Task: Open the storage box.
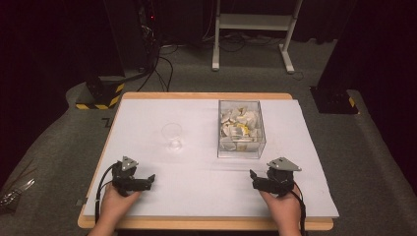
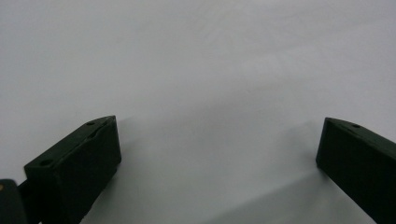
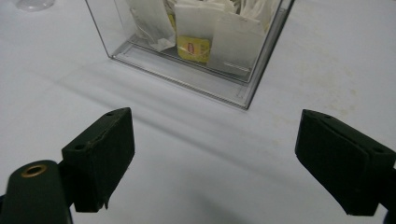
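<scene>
High view: the left hand-held gripper [image 1: 153, 178] and the right hand-held gripper [image 1: 252, 174] rest low on the white table [image 1: 196, 196], well apart, each with jaws spread wide and empty. The clear box [image 1: 239, 129] of tea bags [image 1: 239, 124] stands just beyond the right one; a clear glass cup [image 1: 172, 136] stands left of the box, beyond the left one

Your left hand [image 1: 115, 199] holds the black two-jaw left gripper [image 1: 151, 179] low, jaws spread wide. Your right hand [image 1: 282, 204] holds the matching right gripper [image 1: 253, 176] likewise, jaws parted, both pointing inward.
</scene>
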`<state>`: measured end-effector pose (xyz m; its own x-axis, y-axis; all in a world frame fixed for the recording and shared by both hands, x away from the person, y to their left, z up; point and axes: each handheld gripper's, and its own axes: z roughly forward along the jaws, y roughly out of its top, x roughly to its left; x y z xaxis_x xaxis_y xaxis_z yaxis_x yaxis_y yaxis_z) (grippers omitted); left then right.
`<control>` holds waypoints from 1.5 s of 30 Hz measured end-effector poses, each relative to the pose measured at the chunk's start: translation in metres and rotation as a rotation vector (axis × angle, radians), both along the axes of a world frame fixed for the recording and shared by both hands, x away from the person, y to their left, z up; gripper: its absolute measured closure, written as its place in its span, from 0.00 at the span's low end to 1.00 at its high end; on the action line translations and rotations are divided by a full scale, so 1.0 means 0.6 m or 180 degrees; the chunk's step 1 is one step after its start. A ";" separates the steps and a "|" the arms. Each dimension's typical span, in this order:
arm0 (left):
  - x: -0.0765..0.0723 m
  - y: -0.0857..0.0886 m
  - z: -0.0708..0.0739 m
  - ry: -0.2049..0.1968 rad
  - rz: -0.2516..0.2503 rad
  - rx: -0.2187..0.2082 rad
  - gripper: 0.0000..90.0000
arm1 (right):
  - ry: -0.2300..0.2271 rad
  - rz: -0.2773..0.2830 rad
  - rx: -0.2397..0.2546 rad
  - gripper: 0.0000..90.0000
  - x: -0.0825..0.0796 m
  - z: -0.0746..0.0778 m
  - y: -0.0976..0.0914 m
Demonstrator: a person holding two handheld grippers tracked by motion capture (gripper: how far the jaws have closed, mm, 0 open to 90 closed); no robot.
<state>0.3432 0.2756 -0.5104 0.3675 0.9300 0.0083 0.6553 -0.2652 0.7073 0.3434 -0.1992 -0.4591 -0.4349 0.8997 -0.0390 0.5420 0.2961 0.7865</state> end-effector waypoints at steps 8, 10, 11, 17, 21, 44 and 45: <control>0.000 0.000 0.000 0.0001 0.0003 -0.0007 0.00 | -0.0047 0.0042 0.0033 0.16 0.002 -0.003 0.010; 0.000 0.000 0.000 0.0001 0.0003 -0.0006 0.00 | -0.0055 0.0045 0.0069 0.16 0.002 -0.003 0.014; 0.000 0.000 0.000 0.0001 0.0002 -0.0005 0.00 | -0.0062 0.0053 0.0074 0.16 0.003 -0.002 0.016; 0.000 0.000 0.000 0.0001 0.0002 -0.0005 0.00 | -0.0034 0.0063 0.0216 0.17 0.009 0.007 0.024; 0.000 0.000 0.000 0.0001 0.0002 -0.0005 0.00 | -0.0043 0.0050 0.0266 0.19 0.011 0.010 0.027; 0.000 0.000 0.000 -0.0001 0.0000 -0.0001 0.00 | -0.0122 0.0011 0.0297 0.29 0.045 0.002 0.057; 0.000 0.000 0.000 -0.0001 0.0000 -0.0003 0.00 | -0.0146 0.0007 0.0298 0.30 0.047 0.003 0.057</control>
<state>0.3431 0.2757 -0.5105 0.3674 0.9300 0.0074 0.6551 -0.2644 0.7078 0.3715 -0.1650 -0.4575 -0.4365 0.8993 0.0252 0.5041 0.2213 0.8348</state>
